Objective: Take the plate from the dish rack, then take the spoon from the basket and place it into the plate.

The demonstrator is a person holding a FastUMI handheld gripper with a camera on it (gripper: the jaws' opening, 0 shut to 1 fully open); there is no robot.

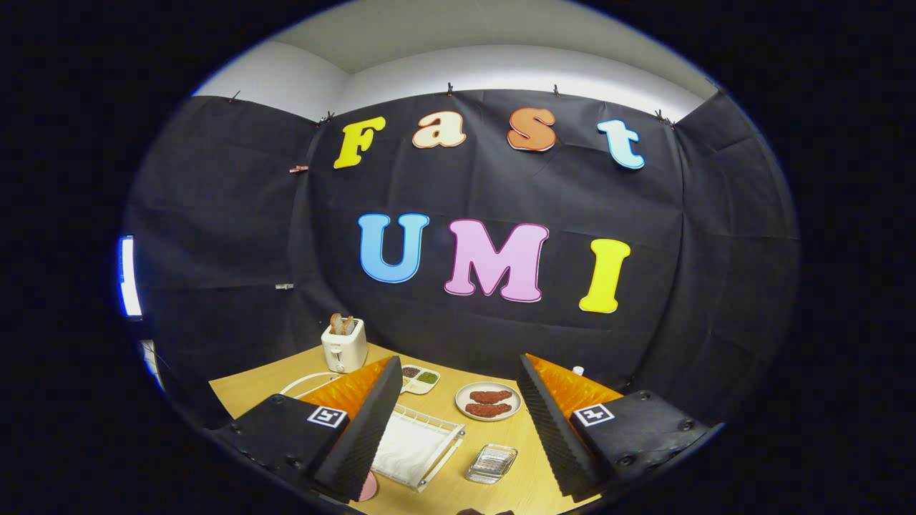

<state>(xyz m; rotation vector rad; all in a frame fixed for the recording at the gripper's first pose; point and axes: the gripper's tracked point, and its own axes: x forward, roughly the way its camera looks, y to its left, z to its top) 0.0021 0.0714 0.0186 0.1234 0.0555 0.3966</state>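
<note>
Even, fairly bright overhead light falls on the light wooden table [501, 468], casting soft shadows. A glowing white strip [129, 276] shines far left of it. Straight edges bow outward; focus stays sharp.

Your left finger of the tongs [458, 436] covers part of the white rack [418, 449] and most of a pink thing [368, 488] on the tabletop [444, 493]; the small glass dish's [491, 463] contents are too small to tell
</note>
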